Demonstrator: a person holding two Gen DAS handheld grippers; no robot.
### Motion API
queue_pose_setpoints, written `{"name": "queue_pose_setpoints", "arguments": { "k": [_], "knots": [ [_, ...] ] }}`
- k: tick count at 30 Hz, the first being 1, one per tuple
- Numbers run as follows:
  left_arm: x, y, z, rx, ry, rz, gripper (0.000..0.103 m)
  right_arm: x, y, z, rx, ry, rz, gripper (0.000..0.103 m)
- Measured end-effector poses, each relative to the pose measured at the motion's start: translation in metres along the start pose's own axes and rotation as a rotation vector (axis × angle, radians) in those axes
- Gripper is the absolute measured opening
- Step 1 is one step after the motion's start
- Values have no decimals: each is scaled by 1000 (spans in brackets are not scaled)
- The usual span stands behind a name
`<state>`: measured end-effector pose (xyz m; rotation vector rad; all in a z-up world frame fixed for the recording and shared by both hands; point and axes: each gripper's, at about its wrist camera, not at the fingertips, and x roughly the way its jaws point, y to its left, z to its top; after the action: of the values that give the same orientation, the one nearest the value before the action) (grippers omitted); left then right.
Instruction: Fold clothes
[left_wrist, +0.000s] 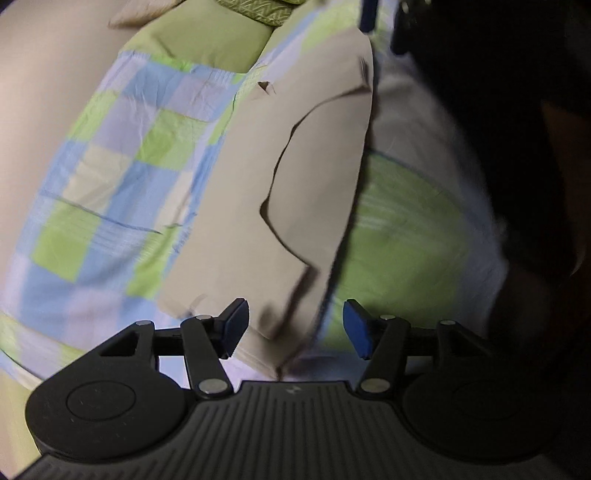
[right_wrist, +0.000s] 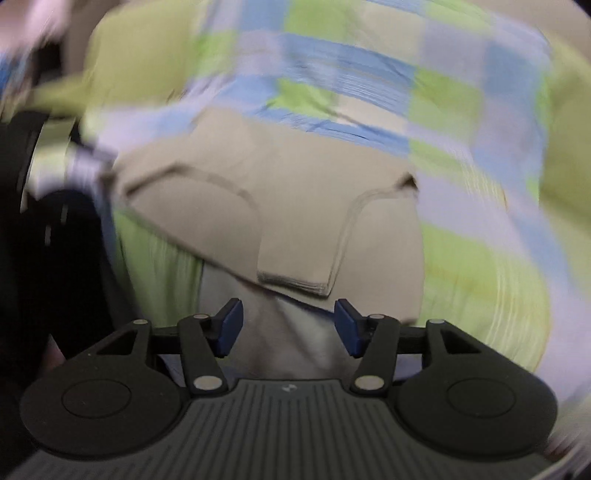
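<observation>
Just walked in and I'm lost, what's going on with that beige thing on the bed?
A person with a gripper in each hand is folding a beige garment that lies on a checked blue and green bedspread. The left gripper and right gripper both hang open at the garment's near edge, gripping nothing. It already looks partly folded, with layered edges showing. Both views are motion-blurred.

One beige garment (left_wrist: 236, 206) (possibly folded), one checked bedspread (left_wrist: 122, 155), two grippers.
</observation>
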<state>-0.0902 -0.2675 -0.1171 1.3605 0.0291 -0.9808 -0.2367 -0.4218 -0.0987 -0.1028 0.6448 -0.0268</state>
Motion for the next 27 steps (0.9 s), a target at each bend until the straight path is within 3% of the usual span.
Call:
{"name": "queue_pose_setpoints", "arguments": {
  "k": [4,10,13,15,16,18,22,24,27],
  "knots": [
    [10,-5,0,36,7,30,61,4,2,3,-71,-4,-29,52],
    [18,-9,1,103,-14,38,58,13,22,-1,-338,6,-93,56],
    [18,5,4,3,-17,-18,43,18,35,-5,-511,-3,-139,62],
    [18,21,5,-116,-18,-75,36,23,43,-7,-617,-14,-155,63],
    [17,27,4,-160,-20,-91,28,26,46,-8,-656,-19,-158,63],
    [16,51,0,-345,-31,-149,16,33,52,-9,-723,-30,-162,63],
    [15,76,-8,-508,-45,-197,15,46,59,-12,-816,-61,-178,63],
    [14,80,-9,-521,-49,-209,15,51,59,-14,-840,-64,-183,63],
    [13,80,-8,-490,-48,-212,15,59,56,-20,-882,-56,-191,54]
  ]
}}
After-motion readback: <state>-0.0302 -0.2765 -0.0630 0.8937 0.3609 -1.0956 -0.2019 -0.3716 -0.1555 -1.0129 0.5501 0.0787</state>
